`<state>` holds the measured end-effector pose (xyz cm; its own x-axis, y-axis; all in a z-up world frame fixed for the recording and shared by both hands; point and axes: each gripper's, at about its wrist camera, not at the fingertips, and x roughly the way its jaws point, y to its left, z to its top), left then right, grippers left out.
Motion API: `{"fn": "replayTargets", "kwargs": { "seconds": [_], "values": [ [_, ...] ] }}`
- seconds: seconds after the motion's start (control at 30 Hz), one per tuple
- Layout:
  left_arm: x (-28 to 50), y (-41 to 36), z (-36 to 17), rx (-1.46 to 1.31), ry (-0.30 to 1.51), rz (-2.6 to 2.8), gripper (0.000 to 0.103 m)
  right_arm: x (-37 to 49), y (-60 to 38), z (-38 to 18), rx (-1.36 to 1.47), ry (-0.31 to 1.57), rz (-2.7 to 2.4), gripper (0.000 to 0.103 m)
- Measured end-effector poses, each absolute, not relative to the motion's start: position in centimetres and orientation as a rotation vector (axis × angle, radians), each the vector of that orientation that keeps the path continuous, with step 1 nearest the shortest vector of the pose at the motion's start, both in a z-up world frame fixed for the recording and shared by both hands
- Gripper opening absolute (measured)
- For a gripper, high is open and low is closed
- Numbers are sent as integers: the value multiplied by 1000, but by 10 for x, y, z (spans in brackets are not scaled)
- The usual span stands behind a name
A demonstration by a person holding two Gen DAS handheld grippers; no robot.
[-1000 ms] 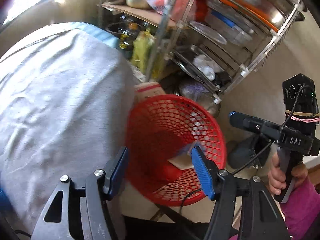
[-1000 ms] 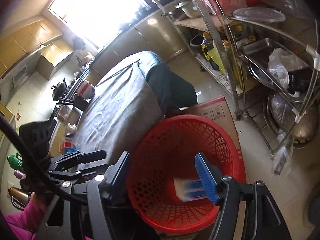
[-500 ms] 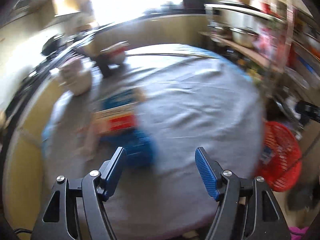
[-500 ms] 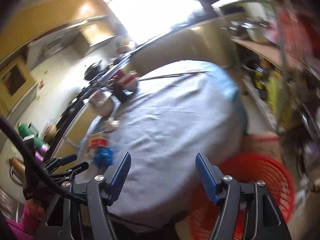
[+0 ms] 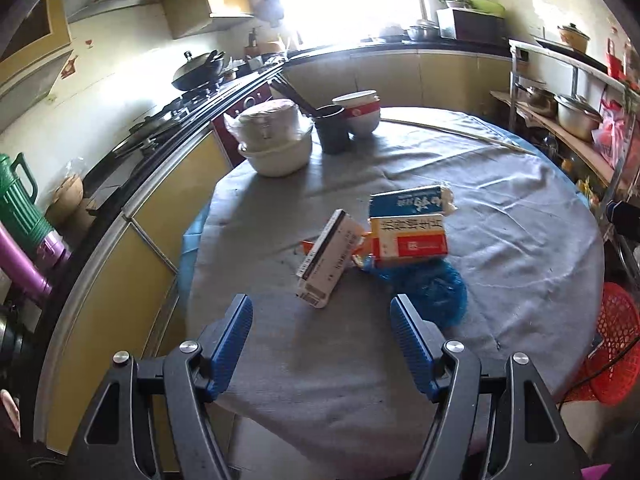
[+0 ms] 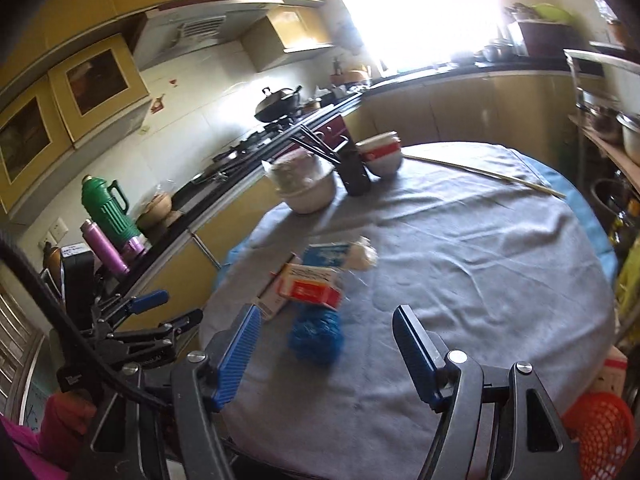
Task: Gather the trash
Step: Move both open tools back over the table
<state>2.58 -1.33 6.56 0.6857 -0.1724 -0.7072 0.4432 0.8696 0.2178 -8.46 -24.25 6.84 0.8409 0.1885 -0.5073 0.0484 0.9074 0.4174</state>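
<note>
Left gripper (image 5: 321, 340): you've got it spread over the grey cloth, nothing between the pads. The jaws have just been opening.
Right gripper (image 6: 326, 350): spread too and empty, tilted toward the same bench (image 6: 480, 280).
Trash pile: sits on the bench just ahead of both grippers. A white carton (image 5: 330, 258) leans tilted, touching an orange-and-white box (image 5: 408, 240), with a blue box (image 5: 406, 202) right behind it.
Blue mesh ball (image 5: 436, 292): crumpled netting, touching the orange box's near edge, just beside your left gripper's right pad.
Red basket (image 5: 612, 352): on the floor at the bench's right edge; what's inside you can't make out from here.
Bowls: white stacked bowls (image 5: 276, 140) wrapped in clear plastic at the far-left side of the bench; a red-banded bowl (image 5: 358, 114) beside a dark cup (image 5: 332, 128) holding dark utensils.
Change: a second ago both grippers hung over the red basket, with a box lying inside; now you've swung them round to the bench.
</note>
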Motion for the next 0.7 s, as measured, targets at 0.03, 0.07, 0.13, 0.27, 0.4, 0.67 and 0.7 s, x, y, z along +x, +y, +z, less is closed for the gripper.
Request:
{"fn": "replayTargets", "kwargs": {
  "seconds": [0.03,0.07,0.13,0.27,0.4,0.67,0.7],
  "values": [
    [27,-11,66,390,741,-352,72,-81,-239,70,429,569,82,73],
    [28,-10,66,388,741,-348,72,-79,-239,71,426,569,85,74],
    [30,-8,67,385,744,-344,72,-76,-236,70,418,571,88,74],
    [35,-6,66,383,749,-339,72,-72,-236,67,425,582,86,74],
    [39,-9,66,385,750,-339,72,-69,-237,64,426,596,88,74],
    [48,-11,63,384,761,-332,72,-58,-234,61,415,612,105,74],
    [49,-10,62,383,763,-329,72,-56,-234,61,415,613,110,74]
  ]
}}
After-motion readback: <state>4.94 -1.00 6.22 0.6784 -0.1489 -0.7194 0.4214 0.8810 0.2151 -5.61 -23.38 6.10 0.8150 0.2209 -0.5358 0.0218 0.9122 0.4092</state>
